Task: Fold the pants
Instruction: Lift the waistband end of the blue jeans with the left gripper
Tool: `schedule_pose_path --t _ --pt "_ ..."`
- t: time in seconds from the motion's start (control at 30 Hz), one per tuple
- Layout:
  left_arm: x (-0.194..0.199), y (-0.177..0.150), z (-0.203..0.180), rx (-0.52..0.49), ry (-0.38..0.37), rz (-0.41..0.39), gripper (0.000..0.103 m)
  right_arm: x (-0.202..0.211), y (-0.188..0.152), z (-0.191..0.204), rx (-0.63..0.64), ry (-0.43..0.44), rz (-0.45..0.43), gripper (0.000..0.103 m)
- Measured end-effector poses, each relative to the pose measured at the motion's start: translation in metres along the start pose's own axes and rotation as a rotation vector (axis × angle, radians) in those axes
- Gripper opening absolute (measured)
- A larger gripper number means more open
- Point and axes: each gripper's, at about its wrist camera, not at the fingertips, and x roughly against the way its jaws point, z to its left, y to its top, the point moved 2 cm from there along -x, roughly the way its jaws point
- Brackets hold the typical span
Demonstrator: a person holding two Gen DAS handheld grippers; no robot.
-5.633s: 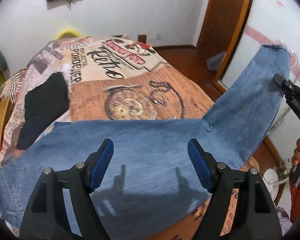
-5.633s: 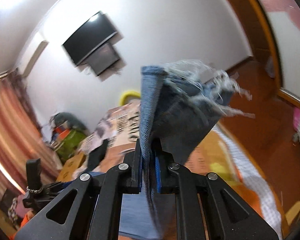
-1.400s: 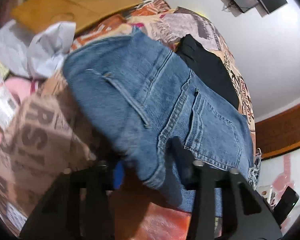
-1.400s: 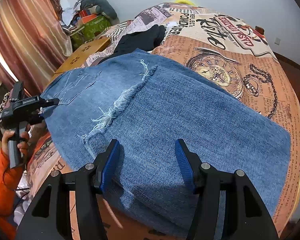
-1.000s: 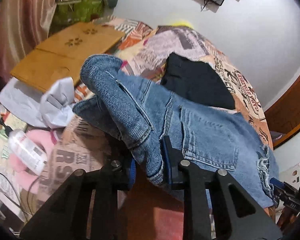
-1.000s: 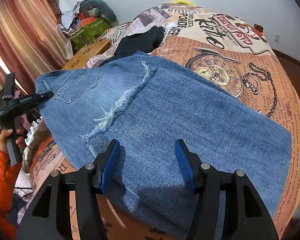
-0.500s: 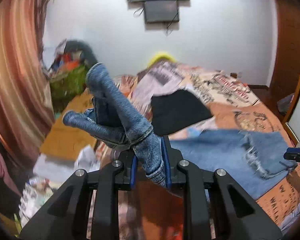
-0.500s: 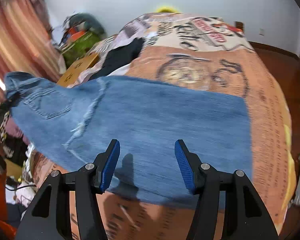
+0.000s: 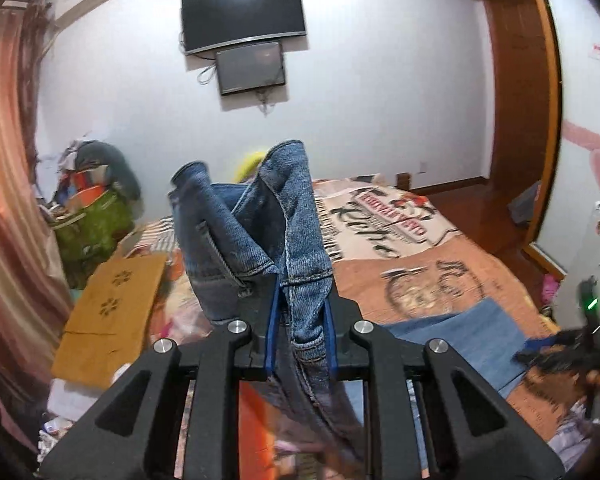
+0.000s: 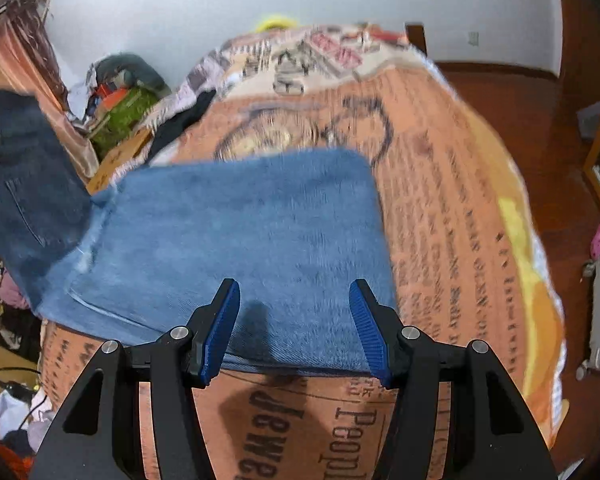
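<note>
left claw (image 9: 300, 330): just been closing, clamped on waistband of blue jeans (image 9: 256, 236), lifted off bed | right claw (image 10: 294, 330): jaws apart, holding nothing, above folded legs | jeans legs: flat on printed bedspread (image 10: 452, 208), waist end raised at left
</note>
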Motion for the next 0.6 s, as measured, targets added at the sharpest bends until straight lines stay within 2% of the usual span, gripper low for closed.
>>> schedule_pose_path --t 0.3,0.6 --pt "-0.018 0.016 -0.043 -0.046 -0.075 0.017 0.015 -0.002 -0.008 -0.002 -0.003 0.039 -0.024 0.056" --pt "-0.036 0.04 -0.094 -0.081 -0.187 0.007 0.013 -0.005 -0.008 -0.002 -0.003 0.054 -0.034 0.056"
